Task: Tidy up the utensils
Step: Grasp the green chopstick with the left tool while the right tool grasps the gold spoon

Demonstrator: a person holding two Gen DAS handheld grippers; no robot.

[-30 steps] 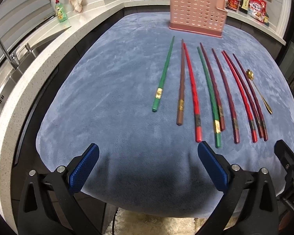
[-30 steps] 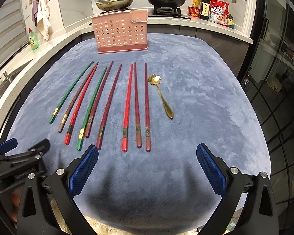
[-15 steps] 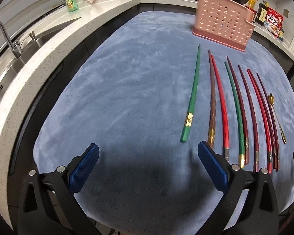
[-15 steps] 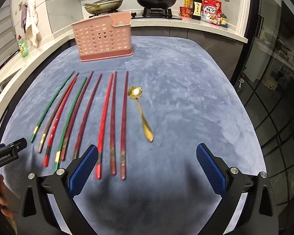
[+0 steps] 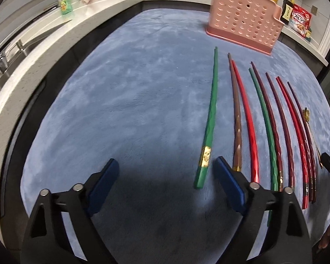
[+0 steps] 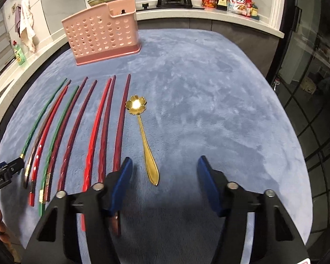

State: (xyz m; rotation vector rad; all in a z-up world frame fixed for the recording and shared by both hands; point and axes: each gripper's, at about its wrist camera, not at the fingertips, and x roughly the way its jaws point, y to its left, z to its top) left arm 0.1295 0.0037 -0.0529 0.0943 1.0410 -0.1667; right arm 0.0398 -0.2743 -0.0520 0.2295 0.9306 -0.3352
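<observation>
1. Far left there's the white counter with a sink and a green soap bottle [image 5: 65, 2]. None of that matters for the job.
2. The left gripper [image 5: 166, 187] sits over the near edge of the blue mat [image 5: 125, 101]. Its jaws have just been closing a bit but are apart, with nothing pinched. The butt end of the lone green chopstick [image 5: 210, 121] lies just inside its right-hand pad, not touched as far as I can tell.
3. Next comes the rest of the chopstick row [image 6: 94, 136]: brown, red, green and several dark red ones, side by side, tips pointing to the far edge. All flat on the mat.
4. The gold spoon [image 6: 144, 136] lies just right of the row, flower bowl toward the far edge.
5. The right gripper [image 6: 164, 184] is lined up on the spoon's handle end. Its jaws have just been closing, roughly half shut, with the handle tip in the gap but the pads not on it yet.
6. The pink holder [image 6: 103, 30] stands upright near the far edge, behind the row. I can't see anything inside it.
7. Progress-wise I'd say basically zero: every utensil is out on the mat, so the whole lot needs to go in the holder. Looks like the green stick and the spoon get grabbed first.
</observation>
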